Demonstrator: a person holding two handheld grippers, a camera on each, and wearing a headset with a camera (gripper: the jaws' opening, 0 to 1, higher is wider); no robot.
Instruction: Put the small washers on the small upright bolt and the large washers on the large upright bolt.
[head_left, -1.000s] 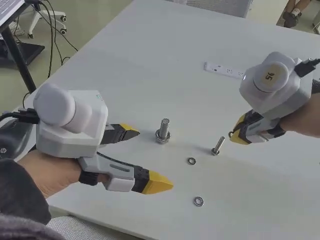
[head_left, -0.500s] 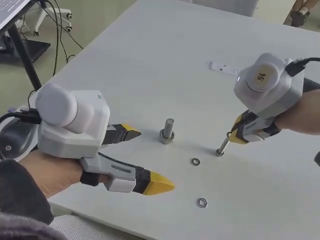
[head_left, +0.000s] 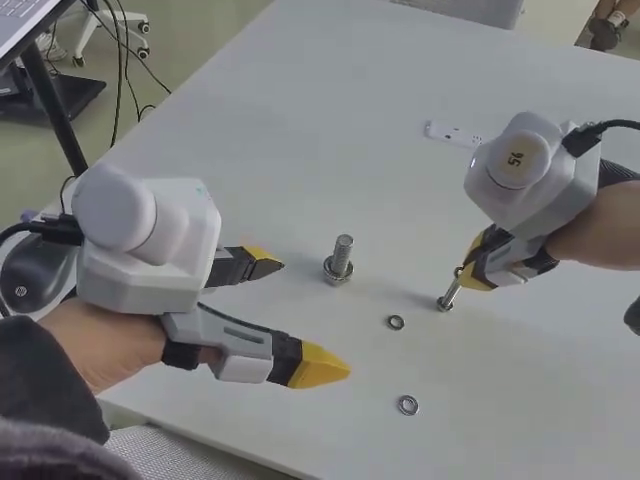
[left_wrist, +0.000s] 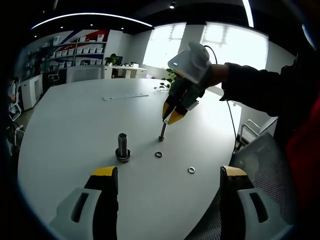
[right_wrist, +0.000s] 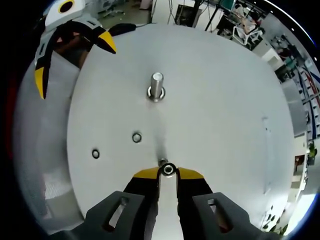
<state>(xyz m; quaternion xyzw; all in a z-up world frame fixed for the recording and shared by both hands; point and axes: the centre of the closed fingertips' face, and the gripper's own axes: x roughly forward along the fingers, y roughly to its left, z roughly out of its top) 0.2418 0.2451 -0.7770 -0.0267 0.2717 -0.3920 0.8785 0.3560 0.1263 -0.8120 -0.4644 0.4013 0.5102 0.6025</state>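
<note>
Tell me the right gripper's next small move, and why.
Probably ease the right gripper down a touch and open it: its jaws pinch a small washer that seems to sit at the tip of the small upright bolt, so release should let it slide down.

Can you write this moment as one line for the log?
left tool: open, hovering | right tool: shut on small washer at small bolt top | loose: two washers on table

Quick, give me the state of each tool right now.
Left tool: open, holding nothing.
Right tool: shut on a small washer, at the top of the small bolt.
</note>
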